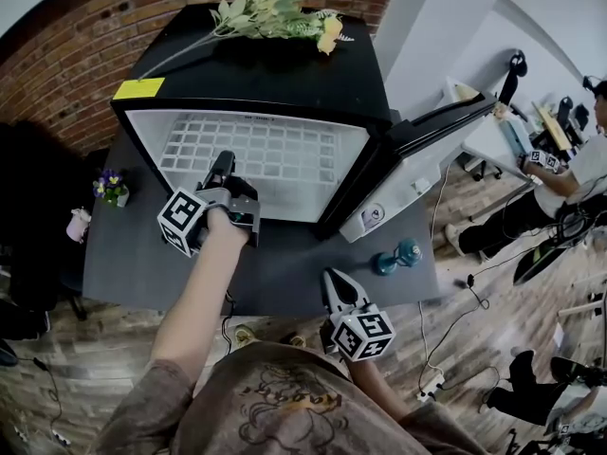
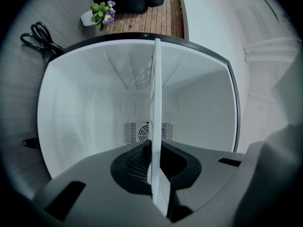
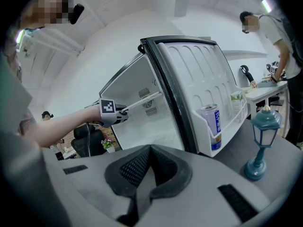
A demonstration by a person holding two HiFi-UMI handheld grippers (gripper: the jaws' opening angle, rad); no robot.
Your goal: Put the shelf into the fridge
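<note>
While left gripper (image 2: 156, 176) fingers clamp the shelf (image 2: 155, 98), its span inside the fridge (image 2: 71, 112), right gripper (image 3: 142, 178) fingers pressed together, empty.

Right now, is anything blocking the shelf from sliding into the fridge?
Nothing visible is. The left gripper is shut on the edge of the shelf, the door is swung wide open to the side, and the white inside of the fridge looks bare along the shelf's path.
</note>
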